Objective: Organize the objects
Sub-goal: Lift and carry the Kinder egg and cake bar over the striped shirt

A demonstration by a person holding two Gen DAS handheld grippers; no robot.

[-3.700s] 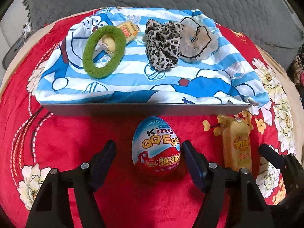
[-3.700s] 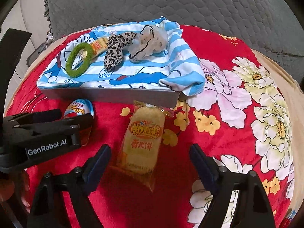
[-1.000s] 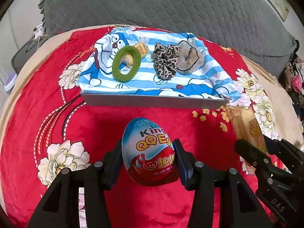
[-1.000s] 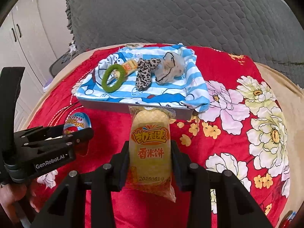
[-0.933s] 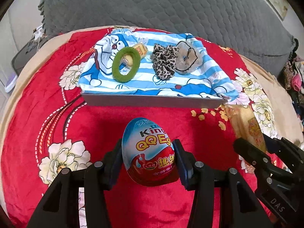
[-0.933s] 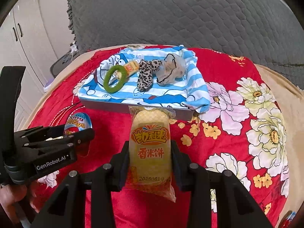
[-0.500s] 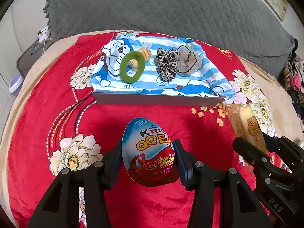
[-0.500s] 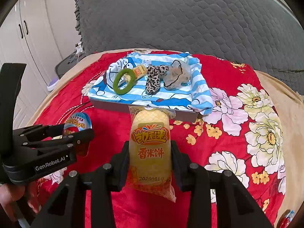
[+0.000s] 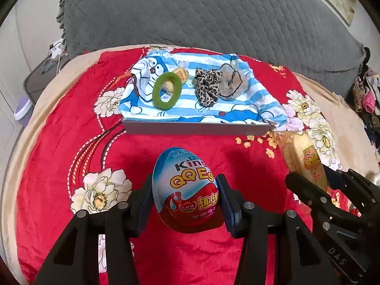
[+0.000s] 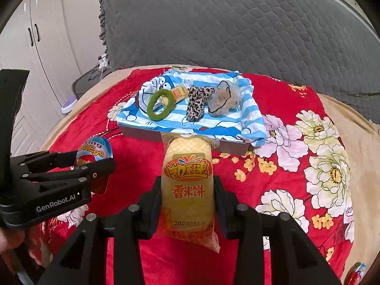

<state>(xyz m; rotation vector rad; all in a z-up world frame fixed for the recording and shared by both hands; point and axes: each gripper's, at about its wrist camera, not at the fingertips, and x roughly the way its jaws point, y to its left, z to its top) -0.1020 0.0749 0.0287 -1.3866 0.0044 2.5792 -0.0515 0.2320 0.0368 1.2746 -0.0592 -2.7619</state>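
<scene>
We see the left gripper (image 9: 186, 198) clamped on a glossy foil-wrapped chocolate egg (image 9: 187, 190) at lower centre, above the plush red floral blanket (image 9: 59, 142). The right gripper (image 10: 187, 204) pinches a crinkly clear-wrapped yellow rice cracker (image 10: 186, 185). Beyond, a flat grey tray (image 9: 194, 128) draped in striped cartoon cloth (image 9: 237, 109) carries a fuzzy green ring scrunchie (image 9: 166, 90), a leopard-print scrunchie (image 9: 207, 85) and a sheer beige scrunchie (image 9: 234, 83).

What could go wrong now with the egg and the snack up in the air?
The round egg is pinched only at its sides by the left tool, so it might slip out. The right tool squeezes the rice cracker packet, which may crack. The tray already holds hair ties, so landing room is tight.
</scene>
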